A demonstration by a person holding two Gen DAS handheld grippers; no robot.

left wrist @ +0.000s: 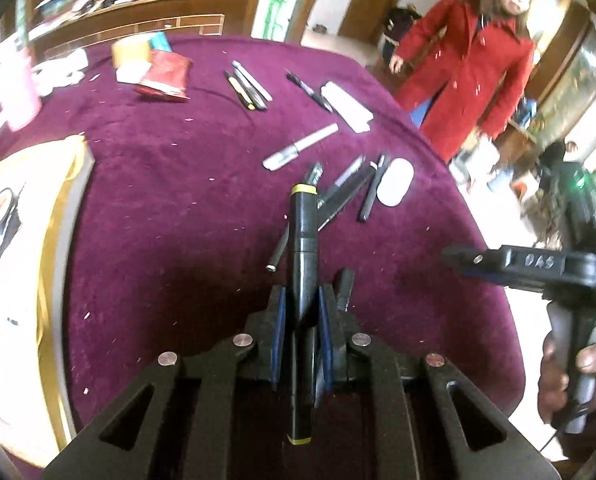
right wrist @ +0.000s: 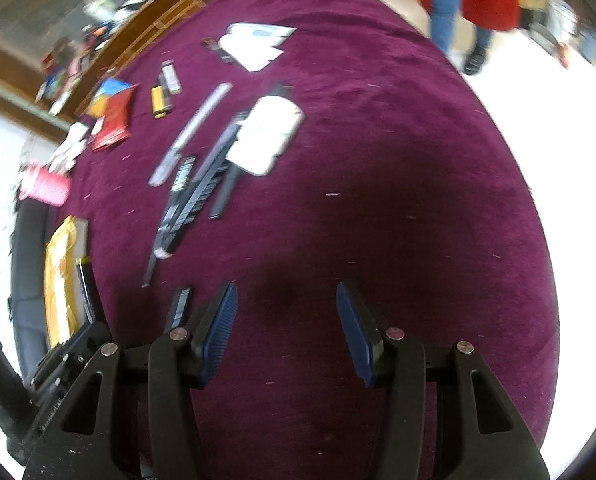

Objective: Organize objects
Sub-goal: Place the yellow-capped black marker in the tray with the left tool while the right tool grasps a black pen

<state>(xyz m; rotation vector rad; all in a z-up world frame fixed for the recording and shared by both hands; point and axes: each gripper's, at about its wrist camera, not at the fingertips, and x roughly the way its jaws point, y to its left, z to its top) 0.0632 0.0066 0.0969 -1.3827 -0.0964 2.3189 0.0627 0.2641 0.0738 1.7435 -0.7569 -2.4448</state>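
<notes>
My left gripper [left wrist: 302, 300] is shut on a black marker with yellow end bands [left wrist: 303, 236], which points away over the purple tablecloth [left wrist: 158, 208]. Beyond it lies a heap of black and grey pens [left wrist: 346, 188] beside a white oval case [left wrist: 396, 182], with a white pen [left wrist: 300, 147] a little farther off. My right gripper [right wrist: 286, 320] hangs open over bare purple cloth [right wrist: 378, 160], nothing between its blue pads. The same pen heap [right wrist: 194, 196] and white case [right wrist: 268, 136] lie ahead to its left. The right gripper's body [left wrist: 538, 266] shows at the right of the left wrist view.
More pens [left wrist: 248, 86] and a white flat box [left wrist: 346, 106] lie farther back, with a red packet [left wrist: 166, 76] and a pink cup [left wrist: 20, 92] at the far left. A yellow-and-white package [left wrist: 22, 280] sits at the left edge. A person in a red coat [left wrist: 470, 64] stands beyond the table.
</notes>
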